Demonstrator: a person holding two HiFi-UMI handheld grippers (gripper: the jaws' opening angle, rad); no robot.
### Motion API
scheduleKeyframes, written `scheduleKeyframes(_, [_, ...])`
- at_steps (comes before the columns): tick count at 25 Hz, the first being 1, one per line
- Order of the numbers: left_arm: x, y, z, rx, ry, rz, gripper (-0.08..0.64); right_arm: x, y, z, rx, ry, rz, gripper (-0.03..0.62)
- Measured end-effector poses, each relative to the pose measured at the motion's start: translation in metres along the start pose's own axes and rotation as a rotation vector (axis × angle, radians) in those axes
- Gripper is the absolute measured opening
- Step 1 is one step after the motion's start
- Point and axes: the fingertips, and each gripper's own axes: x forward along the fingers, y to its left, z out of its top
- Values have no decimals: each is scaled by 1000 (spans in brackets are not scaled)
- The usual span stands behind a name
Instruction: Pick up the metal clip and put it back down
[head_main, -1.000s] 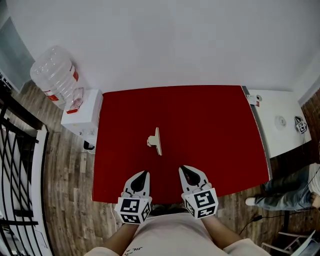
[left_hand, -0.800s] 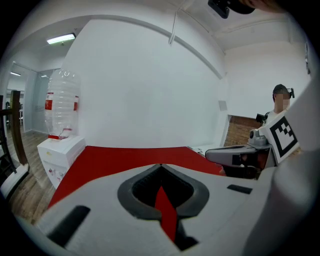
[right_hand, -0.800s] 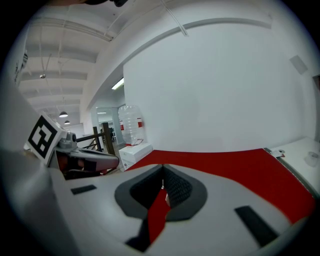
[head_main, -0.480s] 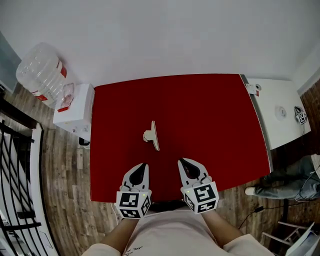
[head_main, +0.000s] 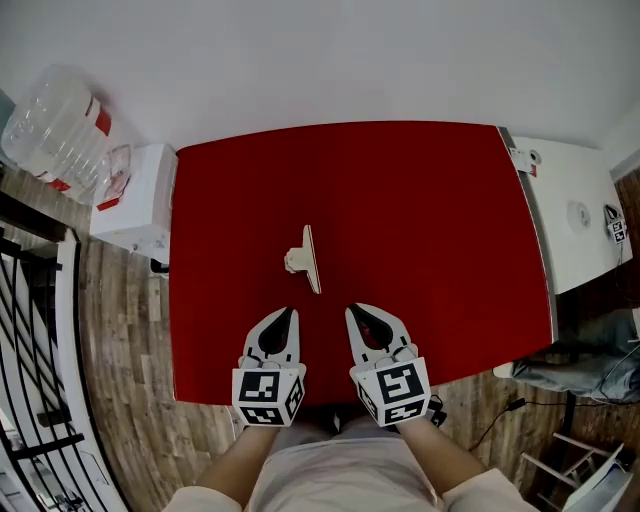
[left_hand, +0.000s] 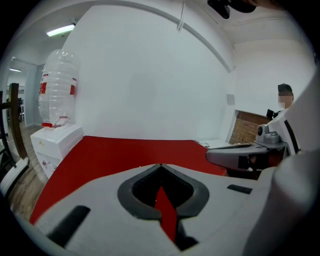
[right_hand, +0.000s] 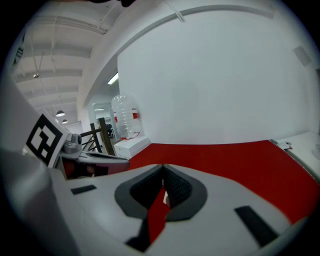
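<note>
The metal clip (head_main: 305, 260), pale with a flat bar and a stubby side piece, lies on the red table (head_main: 430, 200) left of its middle. Both grippers hover over the near edge, a short way in front of the clip and apart from it. My left gripper (head_main: 282, 316) is shut with nothing in it, its jaw tips meeting (left_hand: 160, 165). My right gripper (head_main: 355, 313) is also shut and empty (right_hand: 162, 166). Each gripper shows at the side of the other's view. The clip is mostly hidden behind the jaws in both gripper views.
A white water dispenser (head_main: 132, 200) with a clear bottle (head_main: 55, 125) stands left of the table. A white side table (head_main: 575, 215) adjoins the right edge. Black railing (head_main: 30, 390) runs at the far left. A person's legs (head_main: 590, 360) are at the right.
The head view has shifted, so the table sits higher and further left in frame. Both grippers stay shut and have edged a little closer to the clip. The clip has not moved on the table.
</note>
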Motion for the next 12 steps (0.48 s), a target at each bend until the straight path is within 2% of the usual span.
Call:
scheduleKeyframes(6, [38, 28, -27, 27, 22, 5, 6, 32, -4, -26, -6, 31, 19, 6])
scheduleKeyframes(12, [73, 44, -59, -12, 63, -5, 8, 59, -10, -52, 8, 61, 18, 6])
